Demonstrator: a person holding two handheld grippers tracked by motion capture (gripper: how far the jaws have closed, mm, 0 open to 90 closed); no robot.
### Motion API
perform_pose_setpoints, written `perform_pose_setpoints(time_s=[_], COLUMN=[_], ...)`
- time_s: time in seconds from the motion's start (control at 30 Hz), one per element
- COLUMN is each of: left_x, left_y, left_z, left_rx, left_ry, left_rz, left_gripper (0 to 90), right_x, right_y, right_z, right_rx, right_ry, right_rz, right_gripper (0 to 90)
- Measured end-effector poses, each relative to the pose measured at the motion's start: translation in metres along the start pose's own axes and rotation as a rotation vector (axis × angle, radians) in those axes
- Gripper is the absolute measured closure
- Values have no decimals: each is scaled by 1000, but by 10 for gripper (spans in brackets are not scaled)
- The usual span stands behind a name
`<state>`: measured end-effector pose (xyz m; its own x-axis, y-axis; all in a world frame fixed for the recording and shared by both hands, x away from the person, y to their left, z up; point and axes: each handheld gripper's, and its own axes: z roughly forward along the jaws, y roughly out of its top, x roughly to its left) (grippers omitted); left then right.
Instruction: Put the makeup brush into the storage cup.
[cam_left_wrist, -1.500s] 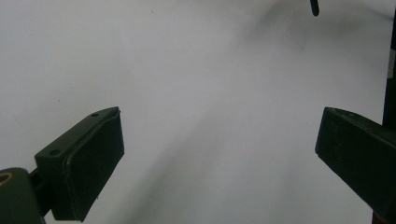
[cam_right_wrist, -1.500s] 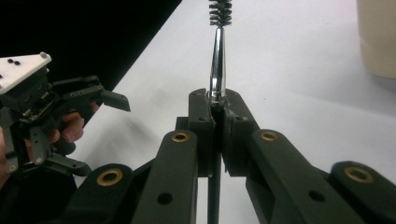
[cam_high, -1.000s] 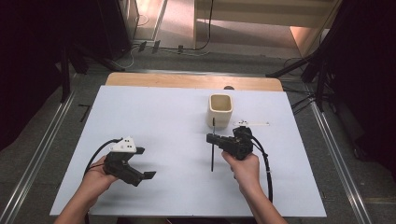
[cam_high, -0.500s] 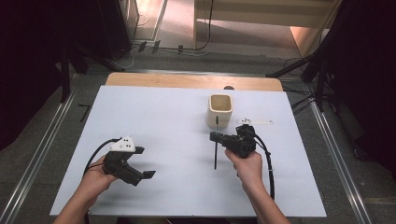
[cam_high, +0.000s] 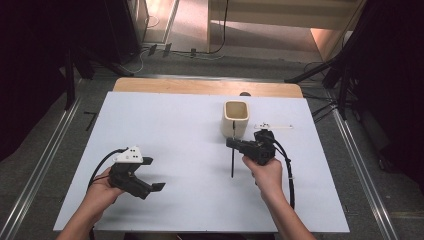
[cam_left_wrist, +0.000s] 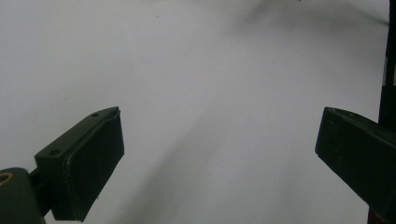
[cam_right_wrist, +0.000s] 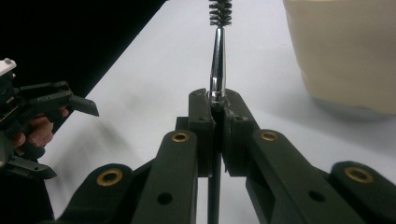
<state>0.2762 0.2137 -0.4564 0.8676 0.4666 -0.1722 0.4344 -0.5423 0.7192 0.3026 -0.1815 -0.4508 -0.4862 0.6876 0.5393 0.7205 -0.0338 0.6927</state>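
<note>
Brush (cam_right_wrist: 217, 56) clamped in right hand-held gripper (cam_right_wrist: 216, 103), beside cream cup (cam_high: 236, 118)

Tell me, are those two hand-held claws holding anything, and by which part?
The right gripper has its fingers shut on a thin brush, on the metal stem below the bristles. The left gripper is open and holds nothing.

Your right gripper (cam_right_wrist: 217, 105) is black with brass-coloured rivets, and the brush (cam_right_wrist: 218, 56) in it has a shiny silver stem and dark bristles. Your left gripper (cam_high: 150, 182) is black too, topped by a white plate. The cup (cam_high: 235, 119) is cream, its inside a shade browner. The sheet (cam_high: 175, 130) is plain white over a light wooden table (cam_high: 200, 86). The floor (cam_high: 40, 150) is grey.
</note>
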Motion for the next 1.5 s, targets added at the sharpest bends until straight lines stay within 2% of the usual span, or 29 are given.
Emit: perform_pose_setpoints(time_s=[0.37, 0.63, 0.7, 0.73, 1.03, 1.3, 1.5], left_x=[-1, 0, 1, 1, 1, 1, 0], left_y=[-2, -4, -4, -5, -5, -4, -4], left_z=[-1, 0, -2, -1, 0, -1, -1], left_rx=[16, 6, 21, 5, 4, 16, 16], left_ry=[3, -5, -1, -6, -11, -8, -10], left_rz=[-2, -12, -13, -18, -18, -14, -13], left_gripper=[13, 14, 13, 14, 14, 14, 14], right_x=[-5, -7, -9, -9, -6, -9, -13], right_y=[10, 18, 21, 23, 44, 62, 75], right_z=[-2, -4, -4, -4, -2, -4, -7], right_rx=[-14, -18, -22, -23, -16, -40, -51], right_ry=[-2, 0, 3, 3, 12, 43, 43], right_rz=[1, -3, 4, -1, -35, -26, -38], right_gripper=[855, 855, 855, 855, 855, 855, 855])
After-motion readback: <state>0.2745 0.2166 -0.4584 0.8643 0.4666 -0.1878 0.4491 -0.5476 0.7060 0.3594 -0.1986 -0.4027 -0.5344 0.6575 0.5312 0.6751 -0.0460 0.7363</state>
